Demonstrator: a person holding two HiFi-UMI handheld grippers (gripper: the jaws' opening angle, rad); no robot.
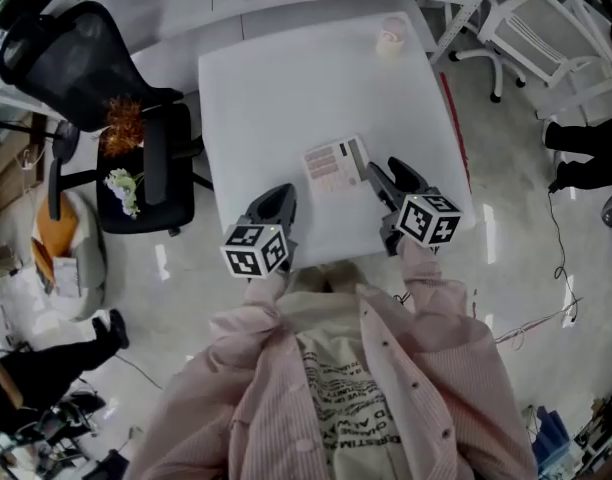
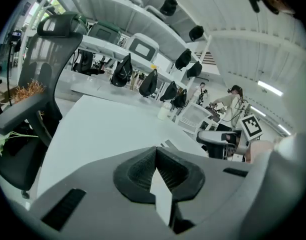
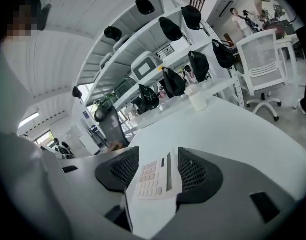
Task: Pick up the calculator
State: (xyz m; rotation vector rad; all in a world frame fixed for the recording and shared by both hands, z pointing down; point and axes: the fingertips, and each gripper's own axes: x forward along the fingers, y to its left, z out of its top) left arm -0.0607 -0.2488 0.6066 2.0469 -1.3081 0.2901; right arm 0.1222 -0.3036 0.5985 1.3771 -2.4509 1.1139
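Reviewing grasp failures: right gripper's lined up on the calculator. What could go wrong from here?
1. The calculator lies flat on the table. The open right gripper may shove it instead of gripping it.
2. The left gripper is shut and off to the side, so nothing would stop a slide.

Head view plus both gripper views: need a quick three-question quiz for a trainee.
1. True or false: the left gripper has its jaws wide apart.
2. Pick one: the calculator lies A) on the black chair, B) on the white table, C) on the floor.
3. Fill in: in the right gripper view, the thing framed between the open jaws of the right gripper is the ____.

Key: 1 false, the jaws are together; 2 B; 3 calculator.
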